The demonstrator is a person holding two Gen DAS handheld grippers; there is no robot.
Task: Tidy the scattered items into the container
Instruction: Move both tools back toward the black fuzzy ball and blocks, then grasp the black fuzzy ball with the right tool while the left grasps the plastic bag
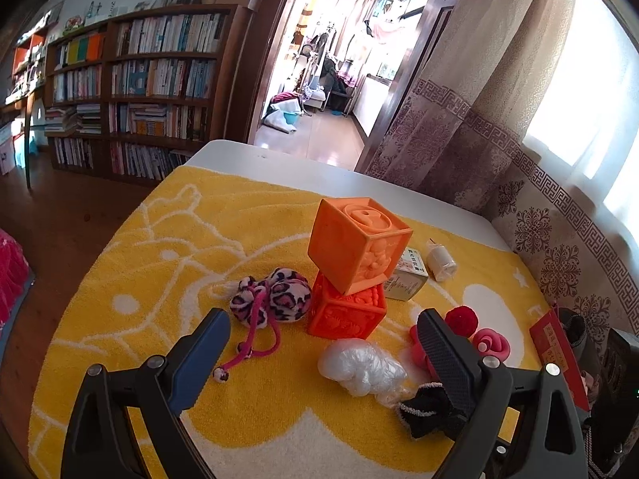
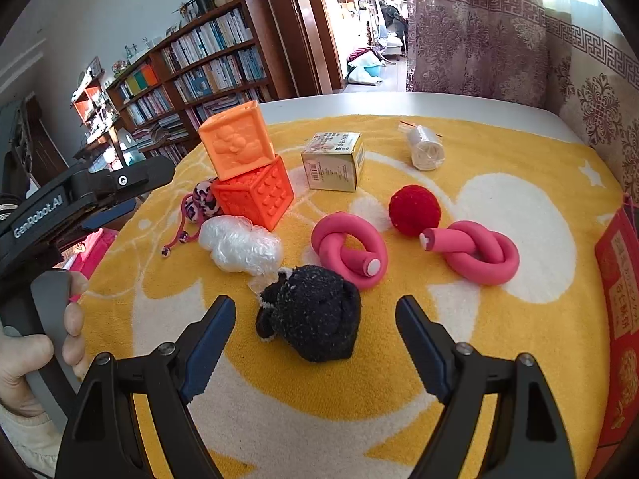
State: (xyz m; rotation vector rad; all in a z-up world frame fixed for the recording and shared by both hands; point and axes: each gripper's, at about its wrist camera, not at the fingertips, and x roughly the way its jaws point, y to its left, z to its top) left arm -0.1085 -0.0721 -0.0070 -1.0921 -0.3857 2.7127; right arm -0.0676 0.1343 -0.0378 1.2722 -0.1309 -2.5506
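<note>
2 grippers, left gripper and right gripper, gape empty; black sock lies between my right jaws, red box nearby. Closing high could merely pinch fuzz.

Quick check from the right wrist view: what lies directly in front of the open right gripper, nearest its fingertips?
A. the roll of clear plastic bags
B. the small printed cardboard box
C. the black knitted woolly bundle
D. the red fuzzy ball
C: the black knitted woolly bundle lies on the yellow towel just ahead of the right gripper, while the red fuzzy ball sits farther back.
</note>
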